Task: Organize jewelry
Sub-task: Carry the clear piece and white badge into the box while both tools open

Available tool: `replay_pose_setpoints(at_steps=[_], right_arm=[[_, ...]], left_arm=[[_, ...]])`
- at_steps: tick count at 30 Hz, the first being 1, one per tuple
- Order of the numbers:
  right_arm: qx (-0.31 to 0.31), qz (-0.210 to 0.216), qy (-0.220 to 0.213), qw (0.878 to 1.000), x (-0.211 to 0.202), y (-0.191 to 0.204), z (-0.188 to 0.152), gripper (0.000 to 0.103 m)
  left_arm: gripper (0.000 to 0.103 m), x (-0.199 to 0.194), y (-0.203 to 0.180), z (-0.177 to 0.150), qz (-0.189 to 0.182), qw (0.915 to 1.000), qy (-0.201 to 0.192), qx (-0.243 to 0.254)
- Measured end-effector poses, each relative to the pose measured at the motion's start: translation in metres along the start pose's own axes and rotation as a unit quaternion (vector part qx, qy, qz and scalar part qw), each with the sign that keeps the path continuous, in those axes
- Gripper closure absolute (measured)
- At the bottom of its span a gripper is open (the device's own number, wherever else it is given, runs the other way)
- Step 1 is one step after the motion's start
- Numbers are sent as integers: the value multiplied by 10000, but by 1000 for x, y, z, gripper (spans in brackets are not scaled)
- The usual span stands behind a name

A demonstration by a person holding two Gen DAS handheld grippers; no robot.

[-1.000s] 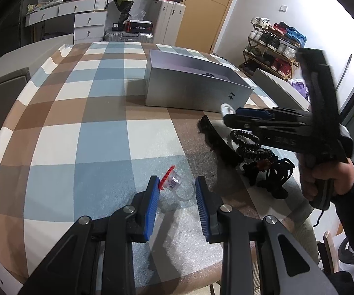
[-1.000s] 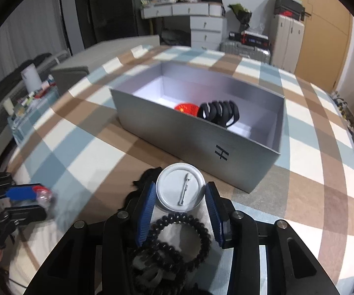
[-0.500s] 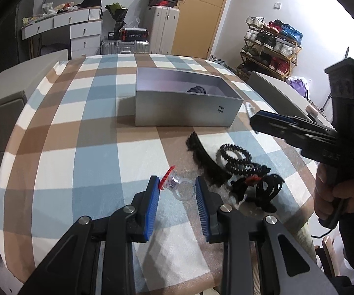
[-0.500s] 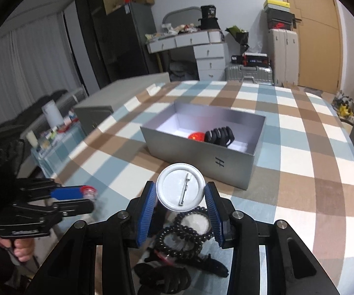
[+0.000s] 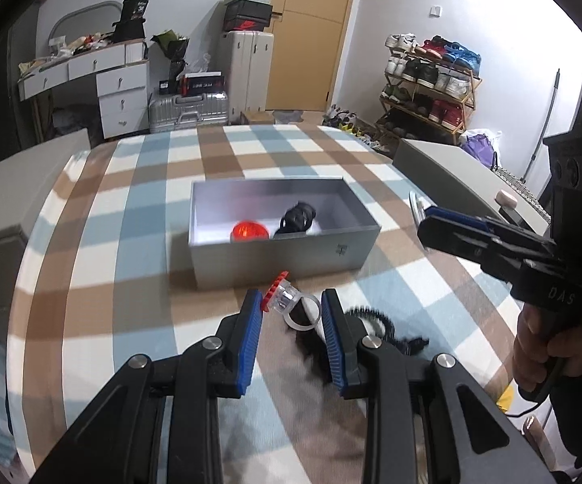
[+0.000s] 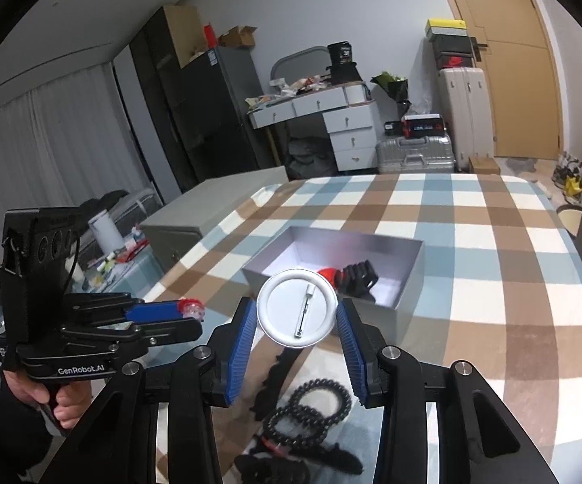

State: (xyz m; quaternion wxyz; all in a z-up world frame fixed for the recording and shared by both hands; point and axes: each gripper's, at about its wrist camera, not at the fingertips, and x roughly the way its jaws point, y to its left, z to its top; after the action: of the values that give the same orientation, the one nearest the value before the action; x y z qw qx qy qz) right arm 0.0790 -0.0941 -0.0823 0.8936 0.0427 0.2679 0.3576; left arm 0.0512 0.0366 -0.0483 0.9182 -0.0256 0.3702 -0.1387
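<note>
My left gripper [image 5: 291,300] is shut on a clear plastic ring with a red top [image 5: 287,302], held above the checked table. The same gripper [image 6: 192,318] and ring [image 6: 192,308] appear at the left of the right wrist view. My right gripper [image 6: 296,308] is shut on a white round pin badge [image 6: 297,310], its back and pin facing the camera. In the left wrist view that gripper [image 5: 426,211] holds the badge [image 5: 413,203] edge-on beside the box. The open grey box [image 5: 283,260] [image 6: 408,302] holds a red piece [image 5: 249,230] and a black bracelet [image 5: 297,218].
Black beaded bracelets [image 6: 311,407] and a black clip [image 6: 283,367] lie on the checked tablecloth [image 6: 493,282] below my right gripper, blurred in the left wrist view. Grey cabinets [image 5: 452,165] [image 6: 210,209] flank the table. A person's hand [image 5: 541,359] grips the right handle.
Both grippers have risen from the table with the ring and the badge still held. The box has slid lower in both views, its inside showing more in the left wrist view.
</note>
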Motion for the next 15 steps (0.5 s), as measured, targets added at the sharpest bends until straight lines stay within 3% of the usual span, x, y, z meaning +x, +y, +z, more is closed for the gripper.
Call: replay_pose_setpoints(at_steps=[15], right_arm=[[-4,-9,-157,9999,18,-23,34,63]], left_arm=[[79,35,5,50,-99,9998,-107,123]])
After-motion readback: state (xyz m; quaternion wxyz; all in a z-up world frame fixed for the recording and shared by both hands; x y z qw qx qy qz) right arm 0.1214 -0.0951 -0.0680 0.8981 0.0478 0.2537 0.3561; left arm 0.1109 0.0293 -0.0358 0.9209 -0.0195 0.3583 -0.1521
